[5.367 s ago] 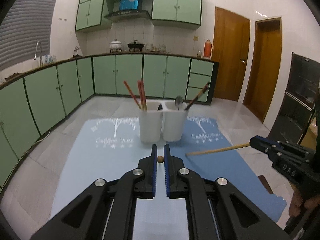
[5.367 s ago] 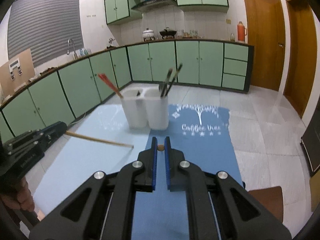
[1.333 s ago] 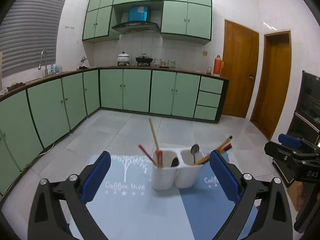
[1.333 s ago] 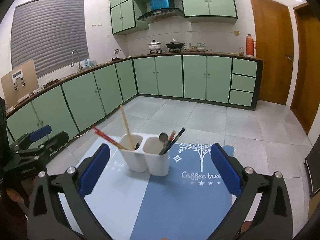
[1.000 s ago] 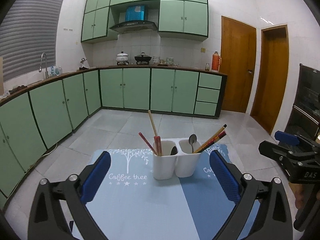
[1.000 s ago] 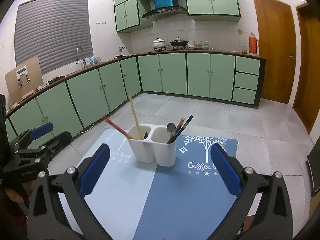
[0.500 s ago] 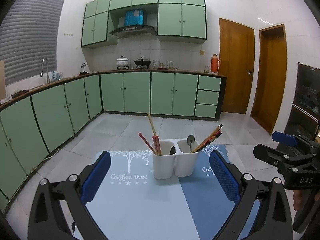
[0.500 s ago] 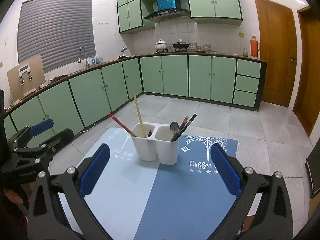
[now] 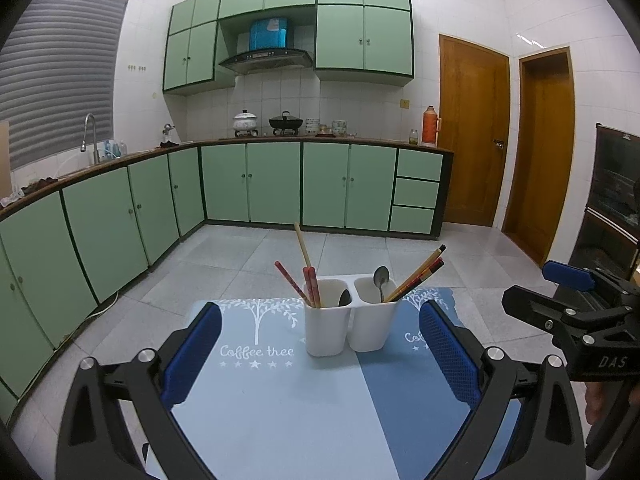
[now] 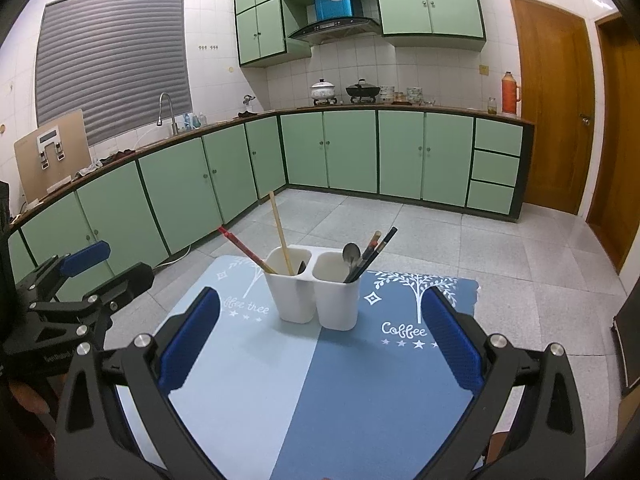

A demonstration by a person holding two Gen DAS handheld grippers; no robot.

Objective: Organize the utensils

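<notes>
Holder — glossy plastic (chopsticks wooden).

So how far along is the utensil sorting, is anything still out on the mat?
It looks finished. The chopsticks and spoon stand in the white two-cup holder, and the blue mat shows no loose utensil. The left gripper and right gripper are open and empty. Nothing visible is left.
</notes>
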